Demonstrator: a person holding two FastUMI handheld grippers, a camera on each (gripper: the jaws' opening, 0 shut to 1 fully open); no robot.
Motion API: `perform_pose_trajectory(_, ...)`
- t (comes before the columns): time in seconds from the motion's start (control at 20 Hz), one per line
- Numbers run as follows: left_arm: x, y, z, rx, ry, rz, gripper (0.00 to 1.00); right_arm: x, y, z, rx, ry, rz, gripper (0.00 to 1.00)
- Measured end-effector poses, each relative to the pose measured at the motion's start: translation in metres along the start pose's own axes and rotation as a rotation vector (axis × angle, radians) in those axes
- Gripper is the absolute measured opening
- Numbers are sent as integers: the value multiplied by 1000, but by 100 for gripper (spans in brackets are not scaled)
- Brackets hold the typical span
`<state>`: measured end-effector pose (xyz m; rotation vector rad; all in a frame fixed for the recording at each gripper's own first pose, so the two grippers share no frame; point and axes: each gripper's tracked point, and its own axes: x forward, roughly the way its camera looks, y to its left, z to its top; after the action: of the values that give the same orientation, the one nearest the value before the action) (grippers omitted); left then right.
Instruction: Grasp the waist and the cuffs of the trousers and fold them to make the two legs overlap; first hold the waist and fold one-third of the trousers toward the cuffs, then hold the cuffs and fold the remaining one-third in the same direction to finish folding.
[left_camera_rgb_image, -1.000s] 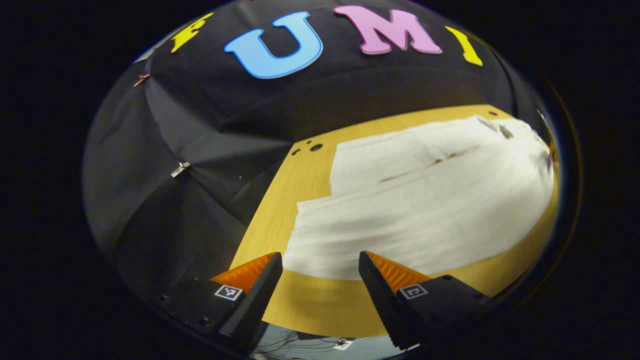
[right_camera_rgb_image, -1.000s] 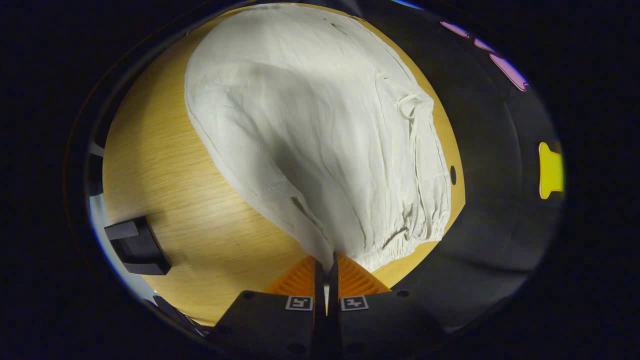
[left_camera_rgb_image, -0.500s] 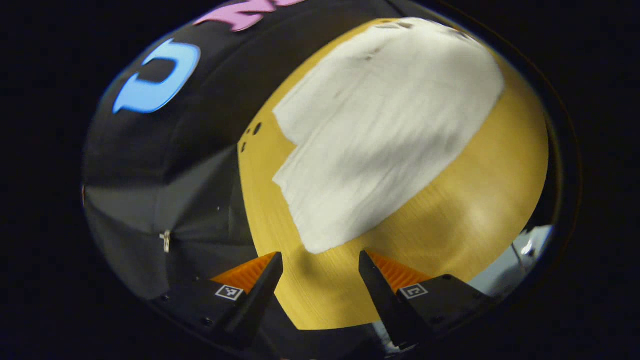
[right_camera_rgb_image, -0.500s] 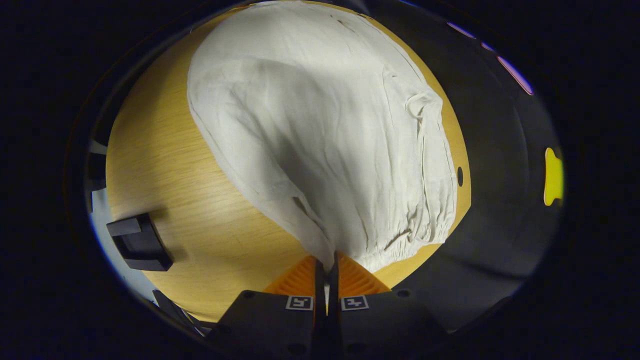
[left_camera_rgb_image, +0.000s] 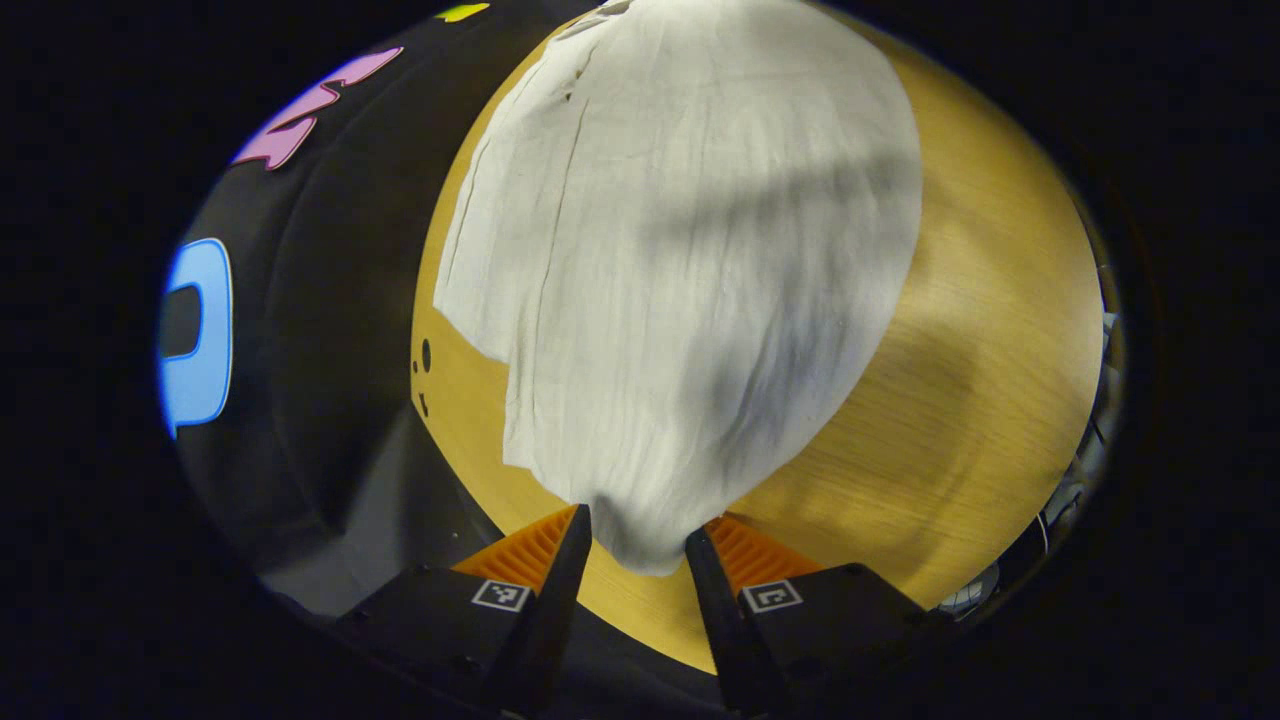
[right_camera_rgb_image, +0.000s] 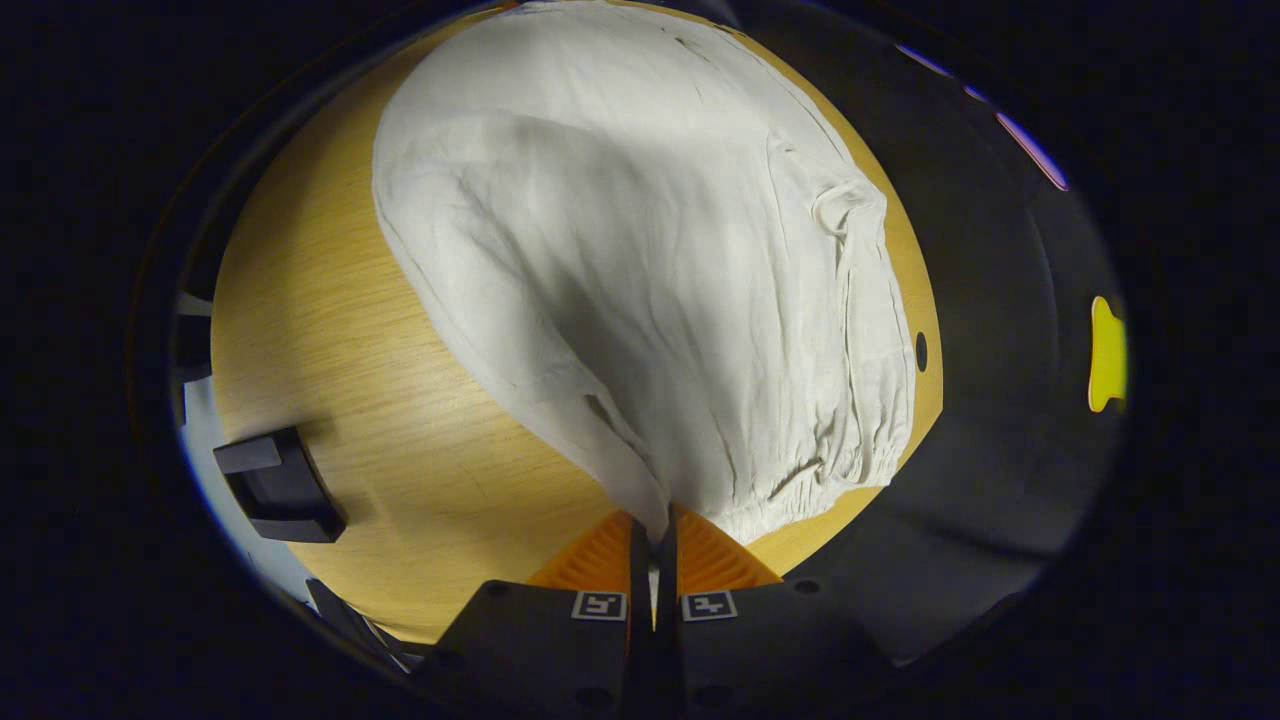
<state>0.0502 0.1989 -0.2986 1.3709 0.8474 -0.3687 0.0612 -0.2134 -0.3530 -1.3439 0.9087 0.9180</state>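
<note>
A pair of off-white, thin, crinkled fabric trousers (left_camera_rgb_image: 690, 270) is spread flat on a light wooden surface (left_camera_rgb_image: 990, 330), with the legs laid over one another.

In the left gripper view, the left hand-held gripper (left_camera_rgb_image: 637, 545) is seen at the cuff end of the trousers. Its fingers are parted, and the rounded end of the cuff lies in the gap between them; whether the fingers already press on the cloth cannot be told. A stepped edge of cloth is seen at the far side, near a few small dark holes (left_camera_rgb_image: 425, 356) in the surface. A broad shadow is cast across the middle of the fabric.

In the right gripper view, the right hand-held gripper (right_camera_rgb_image: 652, 540) is closed, its two fingers pressed together on a pinch of cloth at the near corner of the waist (right_camera_rgb_image: 800, 480). The cloth is drawn up from the surface (right_camera_rgb_image: 330, 330) into a ridge running to the fingers. The gathered, elastic waistband is seen curving away along the edge of the surface, with a small fold bunched at its far end. A dark, blocky object (right_camera_rgb_image: 278, 487) is seen at the near edge of the surface, well apart from the trousers.
</note>
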Motion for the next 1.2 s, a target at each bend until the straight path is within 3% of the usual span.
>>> perform_pose_trajectory(0.15,-1,-7,4,11,26,-58,48,1,0,0,-2,-2,-1,5)
perform_pose_trajectory(0.2,1,-7,7,18,30,-66,32,0,0,0,-3,-1,-1,5)
perform_pose_trajectory(0.25,2,-8,8,19,32,-68,25,0,0,0,-2,0,-2,5)
perform_pose_trajectory(0.3,5,-5,8,19,35,-67,12,0,0,1,-5,0,-5,5)
perform_pose_trajectory(0.45,8,-3,5,-6,54,-50,7,0,-1,-1,-17,-2,-14,5)
perform_pose_trajectory(0.65,6,-8,11,-81,32,-104,5,1,-4,-6,4,6,-14,5)
perform_pose_trajectory(0.95,-9,9,19,-230,-42,-5,5,-18,-20,-7,101,-20,-73,5)
perform_pose_trajectory(1.2,-32,48,33,-297,-85,113,6,-39,-59,5,194,-75,-182,5)
